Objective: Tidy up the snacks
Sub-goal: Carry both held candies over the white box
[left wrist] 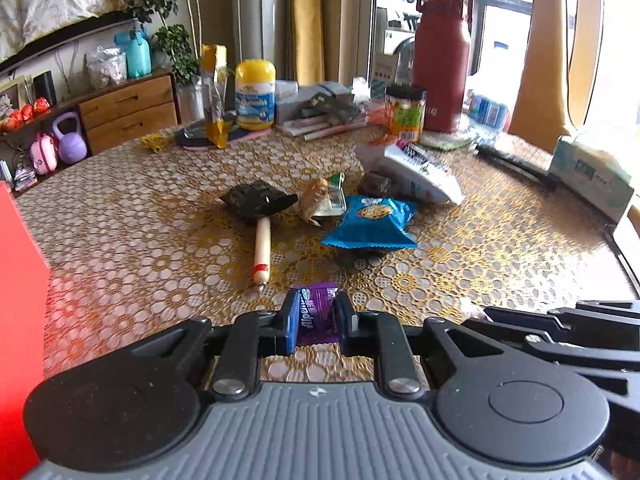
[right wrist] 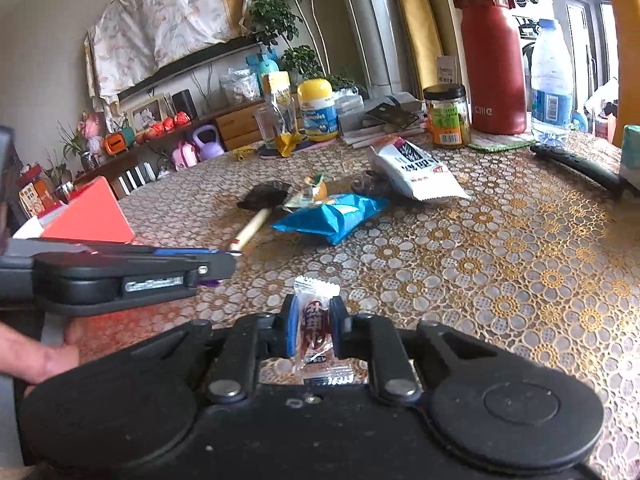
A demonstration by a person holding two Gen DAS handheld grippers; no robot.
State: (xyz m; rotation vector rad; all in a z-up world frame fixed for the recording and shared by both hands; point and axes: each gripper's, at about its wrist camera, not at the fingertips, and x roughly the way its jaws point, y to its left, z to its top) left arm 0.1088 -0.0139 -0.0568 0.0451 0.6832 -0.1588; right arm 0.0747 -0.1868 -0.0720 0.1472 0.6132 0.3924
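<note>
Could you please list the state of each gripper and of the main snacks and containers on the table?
left gripper: shut on purple candy
right gripper: shut on clear-wrapped candy
blue snack bag: sealed, lying flat
white snack bag: lying flat
red bottle: upright, capped
black-lidded jar: upright, lid on

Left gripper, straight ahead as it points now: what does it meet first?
Likely the blue snack bag, or the wooden handle just left of that line. The left gripper, shut on a purple candy, sits above the tablecloth; depth unclear.
</note>
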